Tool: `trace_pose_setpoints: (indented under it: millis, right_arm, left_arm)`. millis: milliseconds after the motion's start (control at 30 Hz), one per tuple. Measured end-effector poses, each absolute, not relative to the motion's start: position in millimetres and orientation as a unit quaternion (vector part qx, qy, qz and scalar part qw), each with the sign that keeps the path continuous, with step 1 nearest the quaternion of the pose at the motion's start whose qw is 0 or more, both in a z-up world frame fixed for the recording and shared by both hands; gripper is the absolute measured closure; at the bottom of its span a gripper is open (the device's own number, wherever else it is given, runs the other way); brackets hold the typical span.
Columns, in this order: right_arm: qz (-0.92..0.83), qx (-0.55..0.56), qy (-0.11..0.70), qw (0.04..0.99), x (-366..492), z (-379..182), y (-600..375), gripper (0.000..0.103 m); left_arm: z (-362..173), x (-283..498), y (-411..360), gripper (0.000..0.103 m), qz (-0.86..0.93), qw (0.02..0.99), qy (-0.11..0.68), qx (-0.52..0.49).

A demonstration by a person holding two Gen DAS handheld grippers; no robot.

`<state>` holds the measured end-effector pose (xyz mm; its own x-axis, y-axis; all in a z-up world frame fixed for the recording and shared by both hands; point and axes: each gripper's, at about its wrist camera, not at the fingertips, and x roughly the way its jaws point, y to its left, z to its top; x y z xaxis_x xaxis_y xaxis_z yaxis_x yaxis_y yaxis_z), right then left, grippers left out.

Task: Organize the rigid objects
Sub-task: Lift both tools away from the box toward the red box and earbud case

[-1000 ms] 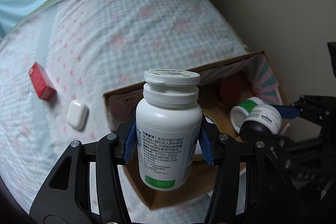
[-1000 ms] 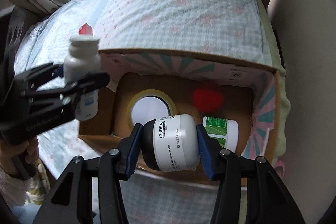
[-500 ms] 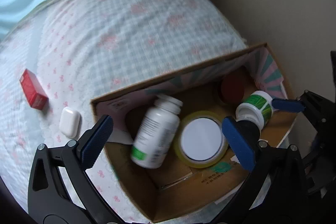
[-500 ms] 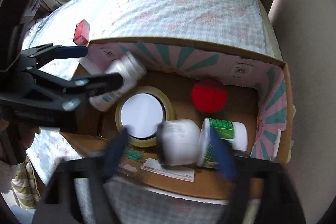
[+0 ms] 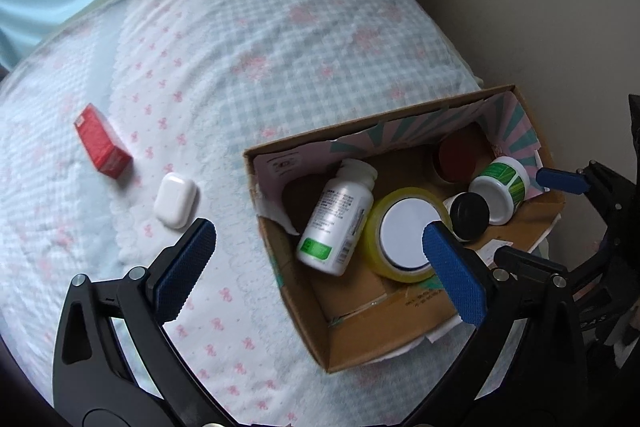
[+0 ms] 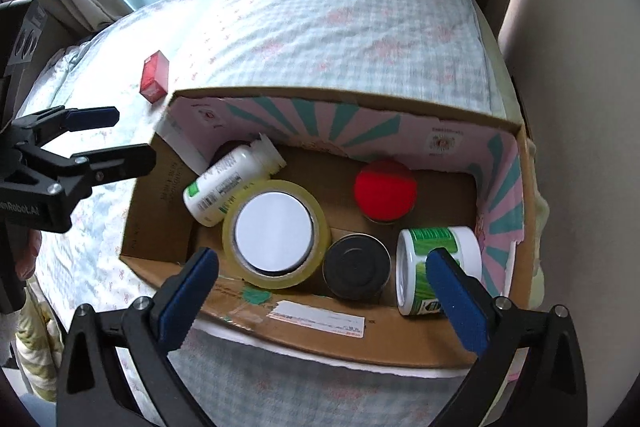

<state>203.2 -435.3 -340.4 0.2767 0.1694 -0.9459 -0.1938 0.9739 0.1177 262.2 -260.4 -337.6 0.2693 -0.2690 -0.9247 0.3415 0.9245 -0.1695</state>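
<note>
1. The bed (image 5: 280, 39) fills most of both views, under a checked cover with pink flowers; curtains hang behind it.
2. The cardboard box (image 5: 360, 343) sits on the bed at its near right edge, open on top, with pink and teal stripes on its inner walls.
3. The left gripper (image 5: 320, 267) hovers over the box's left end with its jaws spread wide and nothing between them. It can also be seen at the left edge of the right wrist view (image 6: 104, 143).
4. The right gripper (image 6: 328, 291) hangs over the near wall of the box, jaws likewise spread wide and empty.
5. The roll of yellow tape (image 6: 276, 233) lies flat in the middle of the box floor.
6. The white pill bottle (image 5: 338, 219) lies on its side in the left part of the box, its cap toward the far wall, touching the tape.
7. The green-labelled tub (image 6: 432, 263) lies on its side at the right end.
8. The black-lidded jar (image 6: 356, 267) stands between the tape and the tub.
9. The red-lidded jar (image 6: 384, 191) stands near the far wall.
10. The red carton (image 5: 102, 147) lies on the cover, well left of the box.
11. The white earbud case (image 5: 176, 201) lies between the carton and the box.
</note>
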Motion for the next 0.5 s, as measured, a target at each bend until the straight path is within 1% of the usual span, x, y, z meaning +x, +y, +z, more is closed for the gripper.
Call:
trace_pose_setpoints:
  millis: [233, 500]
  right_arm:
    - [0.119, -0.037, 0.579, 0.805, 196.7, -305.6, -417.6, 0.0]
    - [0.157, -0.079, 0.547, 0.819, 187.8, -249.0, -365.9, 0.0]
  left_arm:
    - [-301.1, 248.4, -238.9, 0.0, -0.175, 0.809, 0.561, 0.013]
    - [-246.4, 217.0, -186.9, 0.0, -0.127, 0.832, 0.54, 0.001]
